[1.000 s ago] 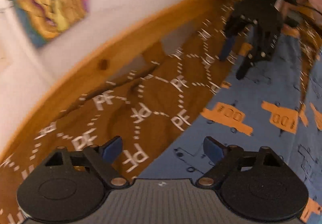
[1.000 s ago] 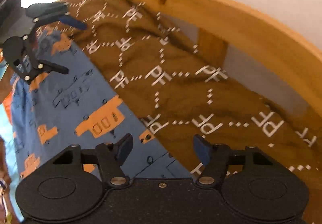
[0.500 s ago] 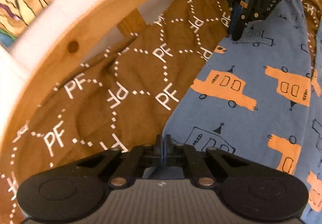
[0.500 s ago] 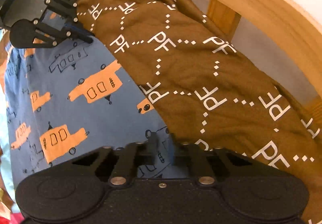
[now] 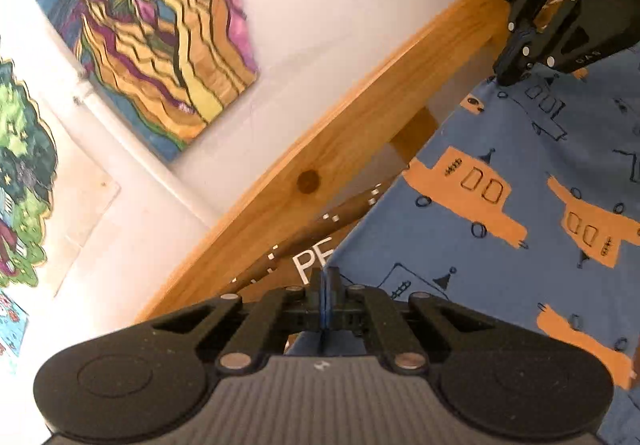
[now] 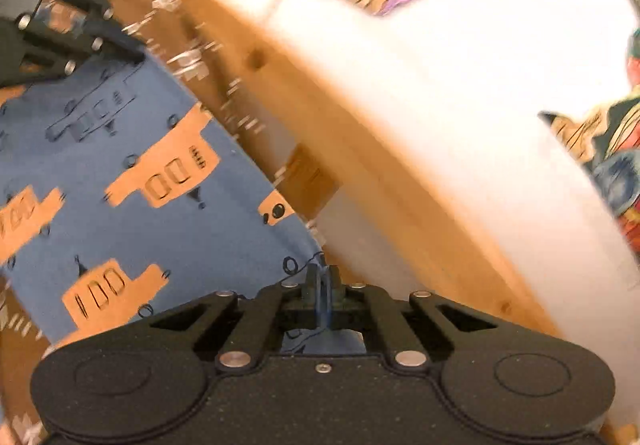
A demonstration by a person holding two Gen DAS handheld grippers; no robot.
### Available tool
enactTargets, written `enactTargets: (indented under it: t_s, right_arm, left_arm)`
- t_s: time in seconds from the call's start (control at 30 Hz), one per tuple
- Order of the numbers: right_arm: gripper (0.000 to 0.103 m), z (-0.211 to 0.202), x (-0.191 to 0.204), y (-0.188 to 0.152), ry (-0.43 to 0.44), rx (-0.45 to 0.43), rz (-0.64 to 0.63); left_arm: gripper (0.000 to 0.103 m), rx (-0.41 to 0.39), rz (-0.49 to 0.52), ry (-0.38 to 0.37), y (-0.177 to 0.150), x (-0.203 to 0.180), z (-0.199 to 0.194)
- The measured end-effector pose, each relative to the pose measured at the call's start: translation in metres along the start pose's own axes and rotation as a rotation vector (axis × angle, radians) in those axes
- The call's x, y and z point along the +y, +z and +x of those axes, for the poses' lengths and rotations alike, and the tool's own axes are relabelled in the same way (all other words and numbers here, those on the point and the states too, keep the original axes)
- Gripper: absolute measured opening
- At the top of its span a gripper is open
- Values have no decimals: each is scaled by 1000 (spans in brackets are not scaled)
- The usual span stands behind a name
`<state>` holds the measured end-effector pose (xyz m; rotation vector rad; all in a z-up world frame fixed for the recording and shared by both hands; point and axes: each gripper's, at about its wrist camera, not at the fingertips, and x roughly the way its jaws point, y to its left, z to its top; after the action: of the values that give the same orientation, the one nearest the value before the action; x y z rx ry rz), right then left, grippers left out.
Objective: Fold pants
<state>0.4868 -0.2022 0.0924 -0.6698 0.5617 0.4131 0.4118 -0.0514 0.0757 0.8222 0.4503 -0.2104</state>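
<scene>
I had my left tool (image 5: 325, 287) clamped tight on the near corner of the pants (image 5: 520, 237), a sliver of blue cloth pinched between its closed jaws. My right tool (image 6: 320, 285) was shut the same way on the other corner of that edge, and from the left camera I saw it up at the far end (image 5: 516, 63), nipping the fabric. The pants, blue with orange cars, stretched between my two tools above the brown blanket (image 5: 304, 241), beside the wooden bed rail (image 5: 360, 133) and the white wall with its paintings (image 5: 160, 37)
</scene>
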Motion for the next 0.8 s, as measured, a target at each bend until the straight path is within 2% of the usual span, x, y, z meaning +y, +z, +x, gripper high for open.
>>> enactTargets:
  t_s: [0.17, 0.23, 0.3, 0.33, 0.37, 0.4, 0.43, 0.47, 0.53, 0.57, 0.63, 0.7, 0.8]
  right_arm:
    - [1, 39, 14, 8, -32, 49, -56]
    - [1, 53, 20, 6, -42, 68, -72]
    - [2, 61, 22, 4, -43, 82, -74]
    - [6, 61, 20, 4, -43, 82, -68]
    - [14, 61, 17, 5, -37, 78, -57]
    - [22, 56, 11, 4, -28, 68, -45]
    - [39, 53, 7, 5, -13, 61, -36]
    - [51, 46, 2, 4, 15, 50, -28]
    - [61, 32, -8, 4, 86, 12, -16]
    - [68, 26, -11, 5, 118, -6, -10]
    - [74, 20, -14, 8, 173, -47, -3]
    - [74, 22, -9, 17, 214, -75, -34]
    - [66, 29, 13, 36, 238, -70, -83]
  left_arm:
    - [2, 37, -9, 42, -7, -4, 29]
    - [7, 30, 6, 46, -11, -3, 30]
    - [18, 0, 10, 22, -13, 3, 24]
    - [36, -4, -11, 6, -16, 8, 17]
    - [57, -5, -52, -17, -18, 19, 11]
    - [63, -6, -102, -40, -21, 30, 2]
    - [66, -15, -158, -72, -25, 45, -8]
    - [68, -18, -212, -105, -31, 61, -18]
    - [77, -29, -265, -150, -41, 90, -32]
    - [81, -38, -269, -163, -48, 101, -39]
    - [81, -37, -263, -197, -60, 120, -48]
    - [81, -17, -282, -226, -69, 133, -52]
    - [80, 16, -335, -299, -79, 143, -54]
